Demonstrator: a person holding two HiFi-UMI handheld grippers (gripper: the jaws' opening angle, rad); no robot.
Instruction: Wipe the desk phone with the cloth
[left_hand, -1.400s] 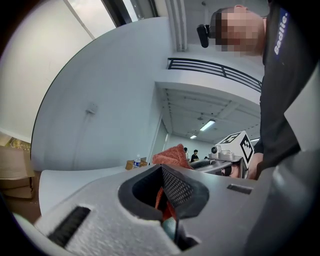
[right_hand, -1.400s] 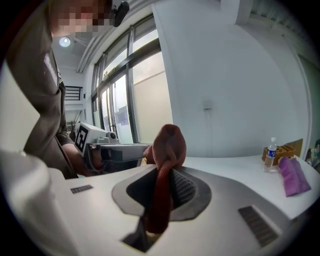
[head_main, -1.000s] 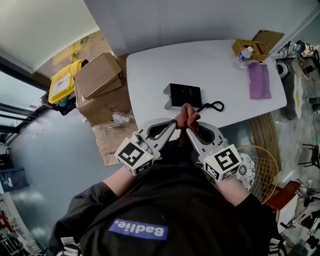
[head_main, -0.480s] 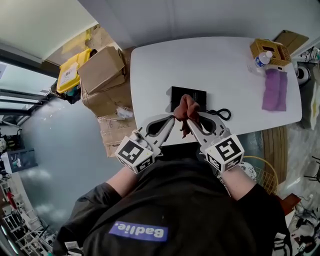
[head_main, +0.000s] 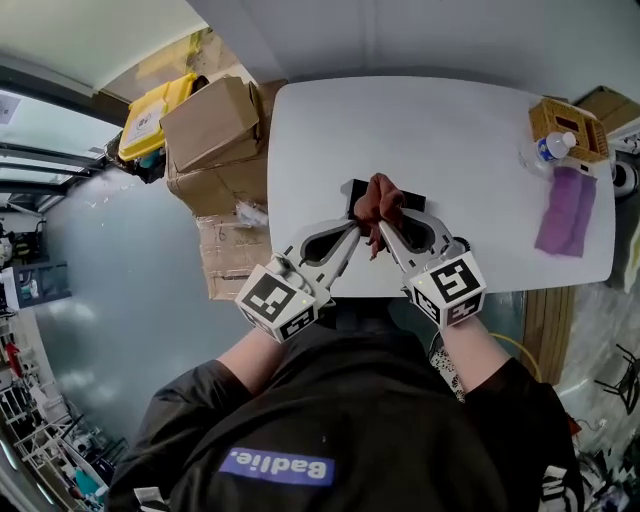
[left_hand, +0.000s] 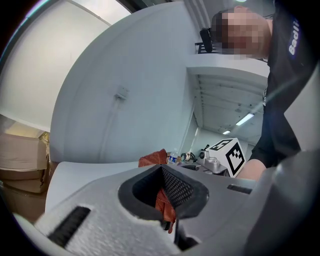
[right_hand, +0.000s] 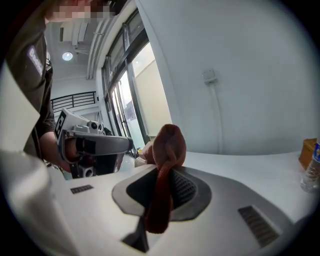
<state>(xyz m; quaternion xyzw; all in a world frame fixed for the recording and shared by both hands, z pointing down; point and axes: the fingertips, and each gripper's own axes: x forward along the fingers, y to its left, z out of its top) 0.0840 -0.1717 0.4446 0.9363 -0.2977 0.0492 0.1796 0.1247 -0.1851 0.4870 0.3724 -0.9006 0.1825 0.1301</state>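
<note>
White table (head_main: 450, 140) fills the middle of the head view, with stacked cardboard boxes (head_main: 215, 130) off its left edge. At its near edge, straight ahead of the person, lies the black desk phone (head_main: 353, 198), mostly covered by the grippers and what they carry. The left gripper (head_main: 357, 232) and right gripper (head_main: 386, 230) meet tip to tip over it. Each has its jaws clamped on the rust-brown cloth (head_main: 379, 198), which is bunched into a lump between them; both gripper views show a fold pinched in the jaws. A purple rag (head_main: 565, 215) and a small water bottle (head_main: 550, 148) sit at the far right, well apart.

The step in hand looks like bringing the cloth down onto the phone. It would go best if the bunch were spread first: draw the grippers apart so a flat span hangs between them, lower that span onto the phone's top, and sweep along it with light pressure. Both grips should be firm so no corner slips, and the push gentle, since the phone sits close to the table's near edge.
</note>
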